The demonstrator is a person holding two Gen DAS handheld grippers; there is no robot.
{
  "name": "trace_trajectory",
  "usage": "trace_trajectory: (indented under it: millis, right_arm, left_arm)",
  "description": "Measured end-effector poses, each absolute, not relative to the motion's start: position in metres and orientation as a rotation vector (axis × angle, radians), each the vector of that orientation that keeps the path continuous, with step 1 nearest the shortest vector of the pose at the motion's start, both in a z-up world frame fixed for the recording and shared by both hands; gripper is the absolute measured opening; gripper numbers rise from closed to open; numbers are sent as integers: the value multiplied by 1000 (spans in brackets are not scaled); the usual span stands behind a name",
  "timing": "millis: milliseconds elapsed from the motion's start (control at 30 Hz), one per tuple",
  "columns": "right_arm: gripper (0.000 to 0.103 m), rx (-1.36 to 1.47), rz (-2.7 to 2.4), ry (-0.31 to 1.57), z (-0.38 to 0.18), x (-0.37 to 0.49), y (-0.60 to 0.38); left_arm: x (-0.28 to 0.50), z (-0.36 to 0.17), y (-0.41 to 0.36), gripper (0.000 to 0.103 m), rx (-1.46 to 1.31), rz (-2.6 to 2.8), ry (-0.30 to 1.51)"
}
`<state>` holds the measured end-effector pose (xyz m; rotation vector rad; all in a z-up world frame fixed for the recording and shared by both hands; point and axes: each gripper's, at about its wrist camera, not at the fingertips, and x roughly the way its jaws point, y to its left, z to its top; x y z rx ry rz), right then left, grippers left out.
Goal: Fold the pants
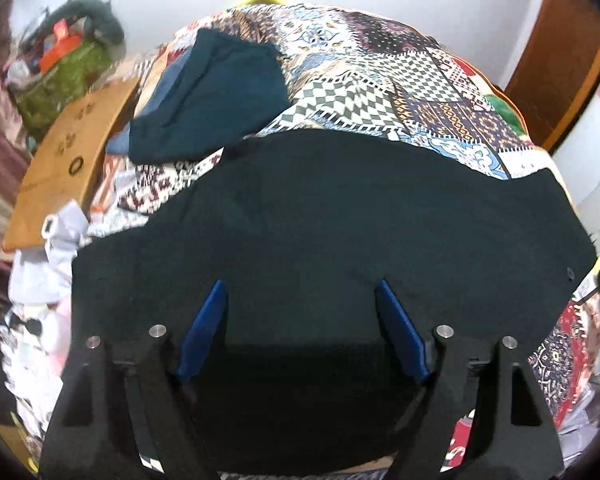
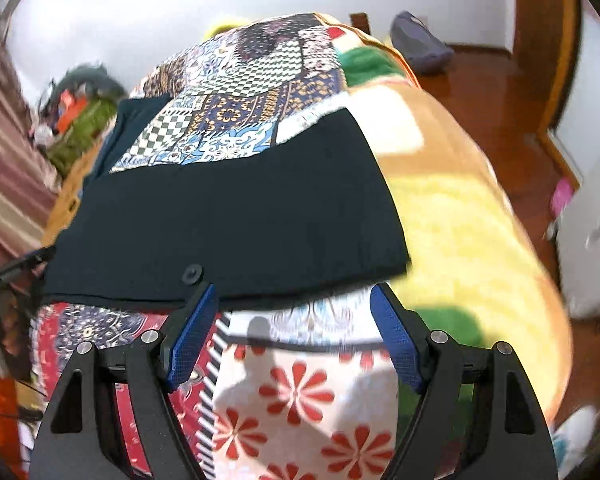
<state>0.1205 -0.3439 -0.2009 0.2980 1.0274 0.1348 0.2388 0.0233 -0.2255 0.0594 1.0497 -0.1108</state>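
Note:
Black pants (image 1: 340, 220) lie spread flat across a patchwork bedspread (image 1: 380, 80). In the right wrist view the pants (image 2: 228, 216) show a black button (image 2: 192, 273) near their near edge. My left gripper (image 1: 302, 288) is open and empty, its blue fingers (image 1: 212, 312) hovering over the near part of the pants. My right gripper (image 2: 292, 292) is open and empty, its fingertips at the near edge of the pants, just right of the button.
A folded dark teal garment (image 1: 216, 96) lies on the bed at the far left. A cardboard box (image 1: 68, 156) and a cluttered pile (image 1: 64, 64) stand left of the bed. A yellow blanket (image 2: 468, 216) covers the bed's right side, with wooden floor (image 2: 500, 92) beyond.

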Motion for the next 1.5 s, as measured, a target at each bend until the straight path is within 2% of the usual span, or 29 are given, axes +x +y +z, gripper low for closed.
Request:
trace_trajectory:
  millis: [167,233,333,433,500,567,767,1033,1500]
  right_arm:
    - [74,422,141,1028,-216,120,-350]
    - [70,433,135,1008,-218,124,-350]
    - [61,437,122,981,-219,132,-351]
    - [42,456,100,950,-219,138,-357]
    - [23,467,88,946,-220,144,-361]
    - [13,471,87,937,-221,148,-365]
    - [8,404,76,880,-209,153,-373]
    - [7,402,74,822,-184,161,-375]
    - [7,318,232,646,-98,193,-304]
  left_arm:
    - [244,-226,8,79,74,-147,1054]
    - [247,-228,1,80,58,-167,1062]
    - [249,-229,-9,88,74,-178,1053]
    - [252,-231,-20,92,82,-195,1051]
    - [254,-231,-28,94,102,-201,1048]
    - [256,-231,-35,96,112,-215,1049]
    - [262,-233,-49,97,119,-233,1056]
    - [262,-227,-50,97,116,-236,1041]
    - [227,-176,23,97,14,-134,896]
